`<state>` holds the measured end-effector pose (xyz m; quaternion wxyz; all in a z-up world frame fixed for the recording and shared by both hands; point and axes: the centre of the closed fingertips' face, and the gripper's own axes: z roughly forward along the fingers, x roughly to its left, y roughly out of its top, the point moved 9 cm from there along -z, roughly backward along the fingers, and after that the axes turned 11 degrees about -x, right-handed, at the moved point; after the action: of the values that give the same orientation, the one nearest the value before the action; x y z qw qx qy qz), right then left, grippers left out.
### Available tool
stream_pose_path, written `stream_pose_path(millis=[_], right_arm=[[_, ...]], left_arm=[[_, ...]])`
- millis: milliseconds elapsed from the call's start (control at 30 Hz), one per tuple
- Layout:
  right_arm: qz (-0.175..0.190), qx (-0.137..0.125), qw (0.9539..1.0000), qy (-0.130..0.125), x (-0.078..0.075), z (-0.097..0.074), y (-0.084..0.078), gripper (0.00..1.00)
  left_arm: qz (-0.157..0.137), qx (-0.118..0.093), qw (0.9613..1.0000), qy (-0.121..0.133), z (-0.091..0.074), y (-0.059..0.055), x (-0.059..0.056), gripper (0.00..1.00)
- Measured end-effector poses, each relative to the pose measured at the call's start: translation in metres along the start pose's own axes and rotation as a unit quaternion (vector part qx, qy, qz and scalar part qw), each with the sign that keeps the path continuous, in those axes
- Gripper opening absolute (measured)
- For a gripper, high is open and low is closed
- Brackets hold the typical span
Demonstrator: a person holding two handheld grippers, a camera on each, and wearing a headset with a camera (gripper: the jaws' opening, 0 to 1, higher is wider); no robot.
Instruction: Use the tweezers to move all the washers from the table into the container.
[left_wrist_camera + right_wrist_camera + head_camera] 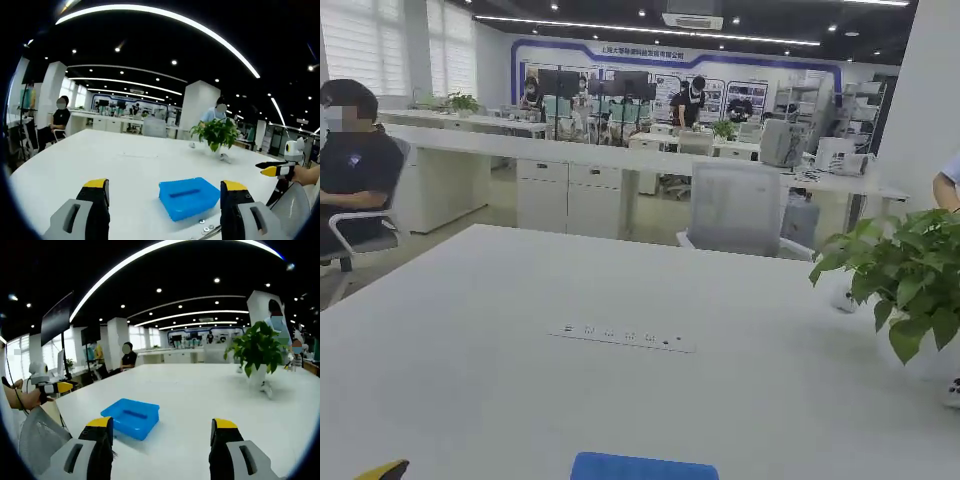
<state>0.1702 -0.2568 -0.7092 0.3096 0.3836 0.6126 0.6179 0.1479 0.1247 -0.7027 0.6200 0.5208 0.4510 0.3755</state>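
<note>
A white table (520, 340) with a recessed socket strip (623, 336) spans the foreground, a potted plant (905, 270) on its right side and a grey mesh chair (738, 208) behind it. Beyond stand rows of white desks (570, 155), blinded windows (360, 45) at left and a blue-framed far wall (670, 58). Light strips (650, 28) cross the black ceiling (150, 45)

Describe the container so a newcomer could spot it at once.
Start at the big white table with the potted plant at one edge. On its near part lies the container, a shallow rectangular tray. Its bright blue sets it apart from the green plant and the tiny metal washers beside it.
</note>
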Motion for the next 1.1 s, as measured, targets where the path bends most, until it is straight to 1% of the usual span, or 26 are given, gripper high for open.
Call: stream_pose_path(millis=[500, 1100], right_arm=[[-0.001, 0.000, 1.0000, -0.004, 0.0006, -0.0004, 0.0004, 0.78], [-0.006, 0.009, 0.9999, 0.001, -0.0001, 0.0014, -0.0014, 0.78]], left_arm=[[0.002, 0.004, 1.0000, -0.004, 0.0001, -0.0008, -0.0004, 0.92], [0.003, 0.005, 1.0000, -0.002, 0.0013, -0.0012, 0.0015, 0.92]])
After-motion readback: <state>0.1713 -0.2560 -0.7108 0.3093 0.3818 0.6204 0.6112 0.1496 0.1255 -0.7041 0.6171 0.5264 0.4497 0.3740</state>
